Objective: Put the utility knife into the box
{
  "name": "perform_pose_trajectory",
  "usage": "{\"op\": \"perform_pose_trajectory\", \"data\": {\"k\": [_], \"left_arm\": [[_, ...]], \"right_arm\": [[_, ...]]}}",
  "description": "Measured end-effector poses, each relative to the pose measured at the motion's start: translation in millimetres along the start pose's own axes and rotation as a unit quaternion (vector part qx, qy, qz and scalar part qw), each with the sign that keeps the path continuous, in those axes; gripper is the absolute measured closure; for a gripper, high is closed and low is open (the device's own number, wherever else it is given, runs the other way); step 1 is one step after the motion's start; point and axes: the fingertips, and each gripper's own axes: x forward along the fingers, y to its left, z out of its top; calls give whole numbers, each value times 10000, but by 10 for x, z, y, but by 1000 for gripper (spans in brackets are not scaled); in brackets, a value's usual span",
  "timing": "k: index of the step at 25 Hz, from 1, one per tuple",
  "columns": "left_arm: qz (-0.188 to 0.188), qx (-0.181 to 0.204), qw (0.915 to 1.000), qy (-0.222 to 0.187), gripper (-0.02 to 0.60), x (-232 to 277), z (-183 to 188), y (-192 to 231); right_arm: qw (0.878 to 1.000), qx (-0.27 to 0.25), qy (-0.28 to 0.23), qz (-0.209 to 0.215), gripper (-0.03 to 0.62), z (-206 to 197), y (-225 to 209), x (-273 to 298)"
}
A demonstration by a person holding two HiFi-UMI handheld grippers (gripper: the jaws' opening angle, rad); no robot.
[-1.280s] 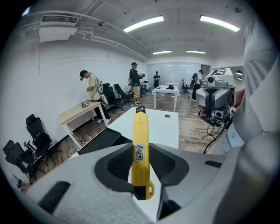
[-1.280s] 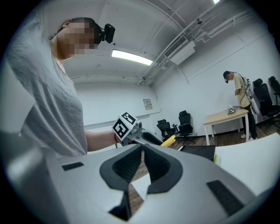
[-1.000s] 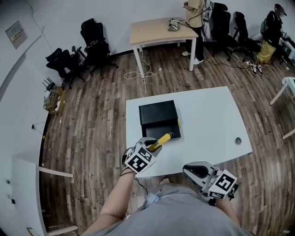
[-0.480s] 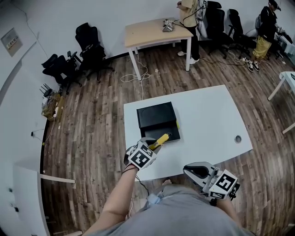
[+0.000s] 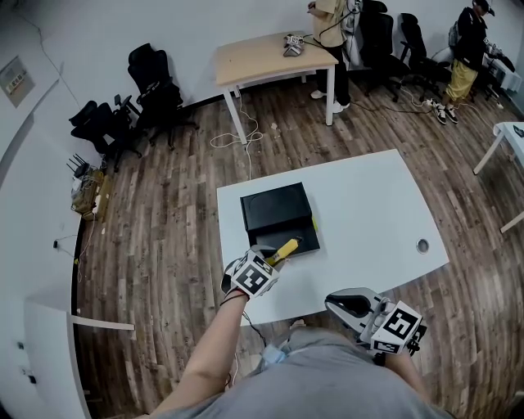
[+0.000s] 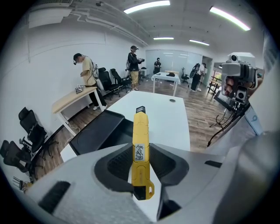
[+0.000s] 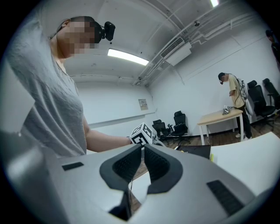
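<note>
My left gripper (image 5: 273,259) is shut on a yellow utility knife (image 5: 286,248), which sticks out past the jaws with its tip over the near edge of the black box (image 5: 278,214). The box lies open on the white table (image 5: 368,213). In the left gripper view the knife (image 6: 141,148) stands clamped between the dark pads, and the box (image 6: 98,133) lies ahead to the left. My right gripper (image 5: 350,304) hangs off the table's near edge by my body. Its jaws (image 7: 143,148) are shut with nothing between them.
A cable hole (image 5: 422,245) sits near the table's right edge. Behind the table stand a wooden desk (image 5: 262,56), black office chairs (image 5: 151,82) and two people (image 5: 332,24) on the wooden floor. Another white table's corner (image 5: 512,135) shows at the right.
My left gripper has sunk a little with the knife, closer to the table at the box's near edge. The right gripper has stayed where it was.
</note>
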Motion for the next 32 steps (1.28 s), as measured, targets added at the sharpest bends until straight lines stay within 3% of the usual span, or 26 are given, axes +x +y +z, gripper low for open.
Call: {"op": "perform_pose_trajectory", "data": {"k": [32], "left_arm": [[-275, 80, 9975, 644, 456, 550, -231, 413]], "right_arm": [[9996, 195, 135, -139, 560, -48, -139, 131]]}}
